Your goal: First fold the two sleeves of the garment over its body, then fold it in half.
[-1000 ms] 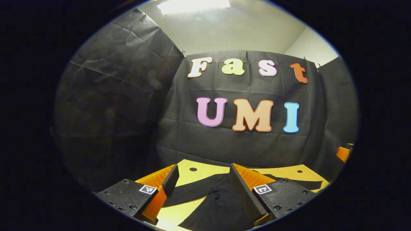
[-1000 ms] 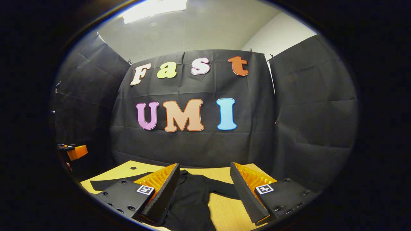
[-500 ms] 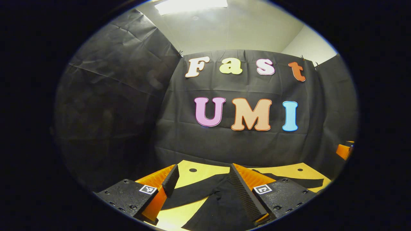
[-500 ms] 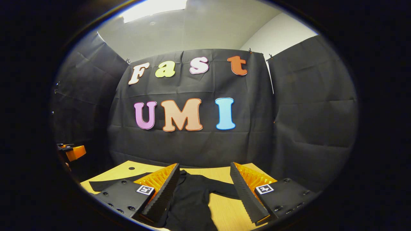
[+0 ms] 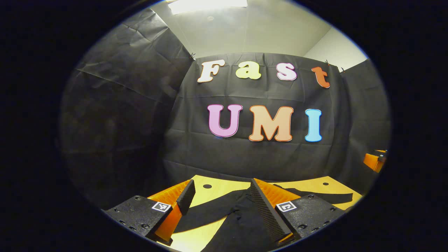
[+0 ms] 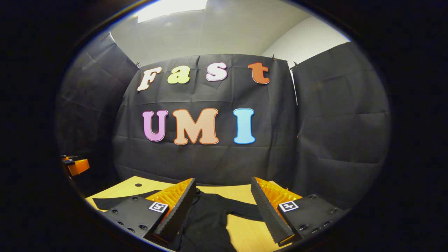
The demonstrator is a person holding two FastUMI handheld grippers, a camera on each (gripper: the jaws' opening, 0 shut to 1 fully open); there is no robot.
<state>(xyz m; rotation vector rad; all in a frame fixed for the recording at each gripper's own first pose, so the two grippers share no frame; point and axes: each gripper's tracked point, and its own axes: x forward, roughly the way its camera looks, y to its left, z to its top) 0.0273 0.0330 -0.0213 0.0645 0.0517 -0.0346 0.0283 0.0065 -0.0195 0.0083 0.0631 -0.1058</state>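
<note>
Left gripper view, garment (image 5: pixel 241 224) flat (sleeves spread) on table (image 5: pixel 224 185)

A recording booth: black cloth walls (image 5: pixel 115 115), wooden table (image 6: pixel 245 229), ceiling light panel (image 5: pixel 210 5) overhead

At the bottom of the frame the left gripper (image 5: pixel 220 196) hangs with its jaws spread wide above the worktop (image 5: pixel 217 184). A dark garment (image 5: pixel 241 224) lies flat there, one sleeve (image 5: pixel 206 213) reaching lower left, another (image 5: pixel 323 197) stretching right.
</note>
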